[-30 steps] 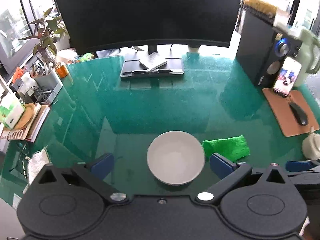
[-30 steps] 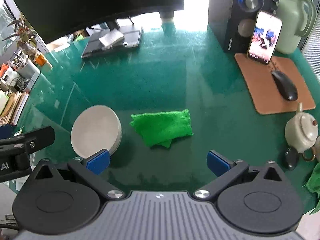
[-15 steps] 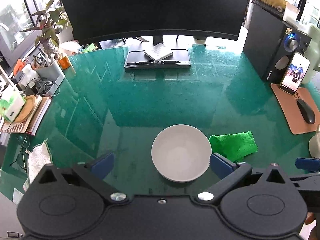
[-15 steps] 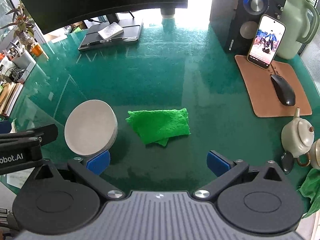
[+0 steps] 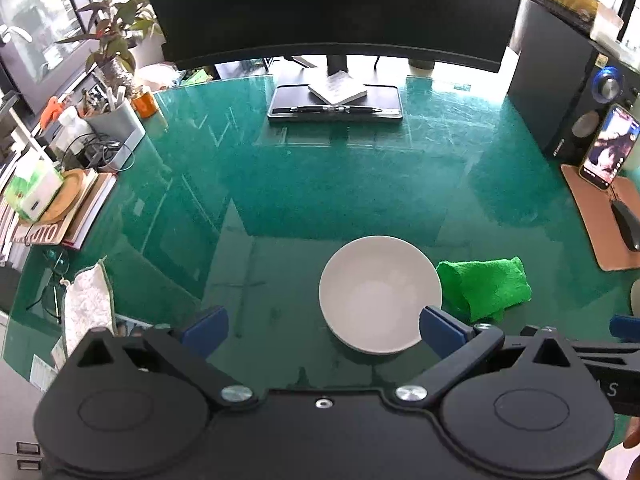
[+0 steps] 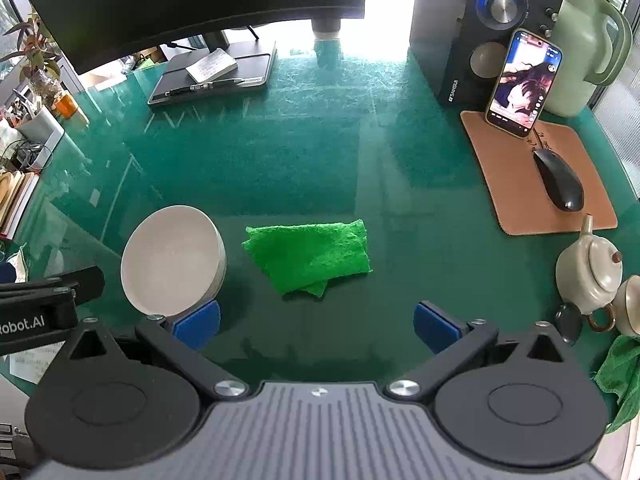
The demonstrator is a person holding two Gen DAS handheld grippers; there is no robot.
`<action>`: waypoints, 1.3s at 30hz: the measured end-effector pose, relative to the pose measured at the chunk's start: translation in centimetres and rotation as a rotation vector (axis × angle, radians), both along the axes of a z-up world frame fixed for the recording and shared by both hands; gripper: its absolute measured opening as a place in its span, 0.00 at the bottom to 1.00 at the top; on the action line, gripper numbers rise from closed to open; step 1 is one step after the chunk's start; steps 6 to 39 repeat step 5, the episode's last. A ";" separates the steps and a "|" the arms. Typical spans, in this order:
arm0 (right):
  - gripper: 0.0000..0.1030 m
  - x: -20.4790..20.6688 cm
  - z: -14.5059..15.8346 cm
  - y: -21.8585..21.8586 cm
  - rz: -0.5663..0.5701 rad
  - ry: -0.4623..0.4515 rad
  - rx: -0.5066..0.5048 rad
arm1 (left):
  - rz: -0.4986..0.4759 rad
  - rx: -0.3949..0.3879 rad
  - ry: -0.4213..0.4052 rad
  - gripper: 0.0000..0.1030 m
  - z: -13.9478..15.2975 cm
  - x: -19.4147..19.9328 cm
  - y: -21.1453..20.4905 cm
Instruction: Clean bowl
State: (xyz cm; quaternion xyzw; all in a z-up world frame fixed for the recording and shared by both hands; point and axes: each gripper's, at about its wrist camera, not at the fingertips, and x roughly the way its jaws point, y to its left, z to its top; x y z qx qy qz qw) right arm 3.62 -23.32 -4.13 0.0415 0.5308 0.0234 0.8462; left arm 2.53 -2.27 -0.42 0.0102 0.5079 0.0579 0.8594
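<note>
A white empty bowl [image 5: 380, 294] stands upright on the green glass table [image 5: 320, 184]; it also shows in the right wrist view [image 6: 172, 260]. A folded green cloth [image 5: 484, 288] lies just right of it, also seen in the right wrist view [image 6: 308, 256]. My left gripper [image 5: 324, 330] is open and empty above the near side of the table, its right fingertip [image 5: 440, 330] over the bowl's near right rim. My right gripper [image 6: 316, 326] is open and empty, just short of the cloth, its left fingertip [image 6: 196, 326] near the bowl's rim.
A monitor [image 5: 332, 8] and its stand base with notepad and pen [image 5: 336, 102] are at the back. A speaker [image 6: 492, 32], phone [image 6: 524, 84], jug [image 6: 588, 44], mouse [image 6: 558, 180] on a pad and teapot [image 6: 588, 280] are at the right. Books, tissues and a plant [image 5: 112, 52] crowd the left edge.
Both grippers have drawn back and shifted a little, so the bowl and cloth sit further right in the left view and higher in the right view. Neither object has moved. Both grippers stay open.
</note>
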 end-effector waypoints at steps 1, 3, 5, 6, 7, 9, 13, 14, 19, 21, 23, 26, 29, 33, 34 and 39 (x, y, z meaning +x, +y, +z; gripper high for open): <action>1.00 0.0 0.0 0.0 0.000 -0.001 0.001 | 0.002 0.001 -0.003 1.00 0.1 0.0 0.0; 1.00 0.1 0.0 0.0 0.001 0.000 0.000 | 0.005 0.002 -0.010 1.00 0.2 -0.1 0.0; 1.00 0.1 -0.1 0.1 0.003 0.004 -0.002 | 0.005 0.000 -0.012 1.00 0.3 -0.2 0.0; 1.00 0.1 -0.1 0.1 0.003 0.004 -0.002 | 0.005 0.000 -0.012 1.00 0.3 -0.2 0.0; 1.00 0.1 -0.1 0.1 0.003 0.004 -0.002 | 0.005 0.000 -0.012 1.00 0.3 -0.2 0.0; 1.00 0.1 -0.1 0.1 0.003 0.004 -0.002 | 0.005 0.000 -0.012 1.00 0.3 -0.2 0.0; 1.00 0.1 -0.1 0.1 0.003 0.004 -0.002 | 0.005 0.000 -0.012 1.00 0.3 -0.2 0.0; 1.00 0.1 -0.1 0.1 0.003 0.004 -0.002 | 0.005 0.000 -0.012 1.00 0.3 -0.2 0.0; 1.00 0.1 -0.1 0.1 0.003 0.004 -0.002 | 0.005 0.000 -0.012 1.00 0.3 -0.2 0.0; 1.00 0.1 -0.1 0.1 0.003 0.004 -0.002 | 0.005 0.000 -0.012 1.00 0.3 -0.2 0.0; 1.00 0.1 -0.1 0.1 0.003 0.004 -0.002 | 0.005 0.000 -0.012 1.00 0.3 -0.2 0.0; 1.00 0.1 -0.1 0.1 0.003 0.004 -0.002 | 0.005 0.000 -0.012 1.00 0.3 -0.2 0.0; 1.00 0.1 -0.1 0.1 0.003 0.004 -0.002 | 0.005 0.000 -0.012 1.00 0.3 -0.2 0.0; 1.00 0.1 -0.1 0.1 0.003 0.004 -0.002 | 0.005 0.000 -0.012 1.00 0.3 -0.2 0.0; 1.00 0.1 -0.1 0.1 0.003 0.004 -0.002 | 0.005 0.000 -0.012 1.00 0.3 -0.2 0.0; 1.00 0.1 -0.1 0.1 0.003 0.004 -0.002 | 0.005 0.000 -0.012 1.00 0.3 -0.2 0.0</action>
